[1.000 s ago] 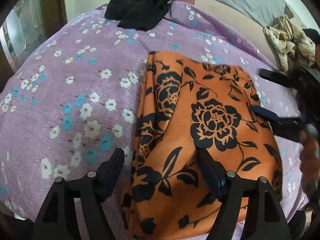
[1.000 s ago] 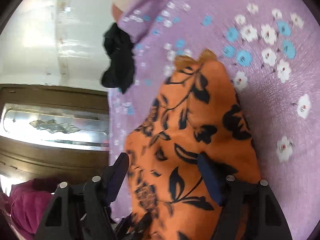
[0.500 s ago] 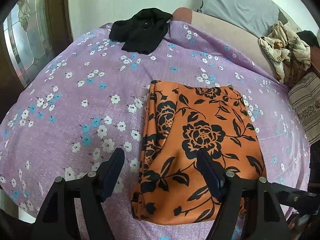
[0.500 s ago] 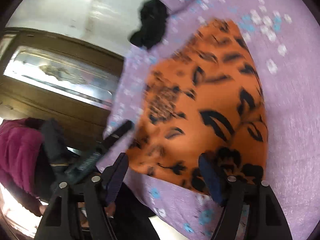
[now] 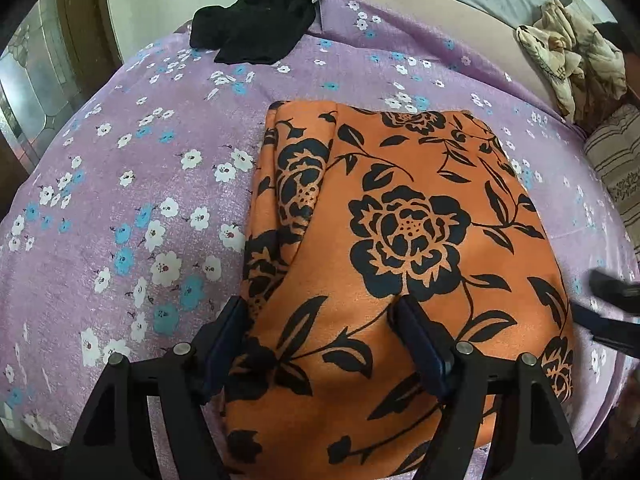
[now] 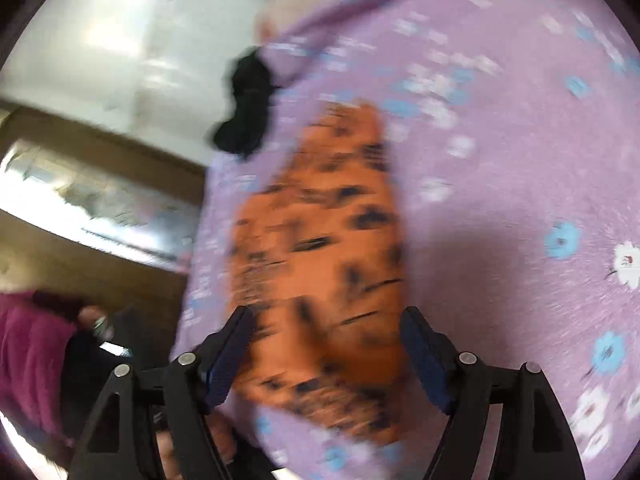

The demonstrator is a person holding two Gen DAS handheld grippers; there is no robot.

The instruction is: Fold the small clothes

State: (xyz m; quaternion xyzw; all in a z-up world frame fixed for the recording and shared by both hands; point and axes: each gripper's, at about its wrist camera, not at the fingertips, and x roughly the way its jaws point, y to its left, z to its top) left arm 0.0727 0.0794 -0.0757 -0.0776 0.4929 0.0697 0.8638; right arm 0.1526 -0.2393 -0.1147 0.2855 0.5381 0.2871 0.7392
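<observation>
Spread across the bed, a lilac floral bedspread carrying the folded orange cloth. Hovering over its near edge: left hand-held gripper and right hand-held gripper, both gaping, gripping nothing. Probably best pinching both near corners evenly before folding away.

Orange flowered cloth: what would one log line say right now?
orange flowered cloth: folded, on purple bedspread | left hand-held gripper: open | right hand-held gripper: open | black garment: untouched
</observation>
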